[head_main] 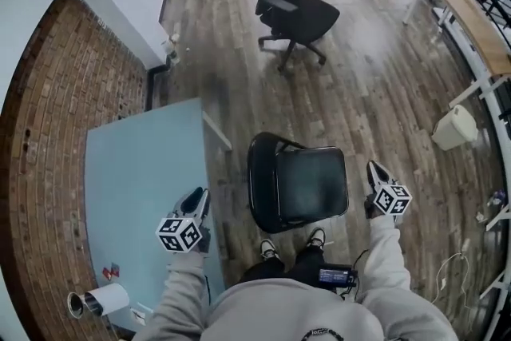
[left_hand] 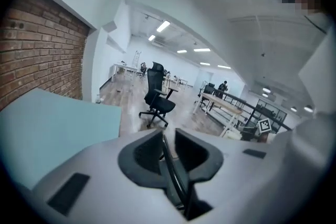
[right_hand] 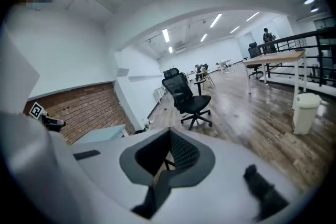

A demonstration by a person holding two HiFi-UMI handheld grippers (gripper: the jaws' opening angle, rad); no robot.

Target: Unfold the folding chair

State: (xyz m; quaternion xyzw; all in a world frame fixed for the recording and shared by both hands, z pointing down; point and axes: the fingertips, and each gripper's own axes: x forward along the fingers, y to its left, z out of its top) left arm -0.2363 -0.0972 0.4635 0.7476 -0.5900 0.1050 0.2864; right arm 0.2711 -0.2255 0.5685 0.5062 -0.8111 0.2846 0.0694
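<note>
The black folding chair [head_main: 297, 186] stands on the wooden floor in front of my feet with its seat down and flat and its backrest frame on the left in the head view. My left gripper [head_main: 200, 200] hangs over the edge of the light-blue table, left of the chair and apart from it; in the left gripper view its jaws [left_hand: 168, 136] show a narrow gap with nothing in it. My right gripper [head_main: 375, 169] is in the air to the right of the seat, not touching it; its jaws [right_hand: 169, 134] meet and hold nothing.
A black office chair [head_main: 291, 0] on castors stands farther out on the floor. The light-blue table [head_main: 140, 196] lies along the brick wall [head_main: 48, 132], with a paper roll [head_main: 100, 301] at its near end. A white bin [head_main: 455, 128] and a long wooden desk [head_main: 471, 20] stand at the right.
</note>
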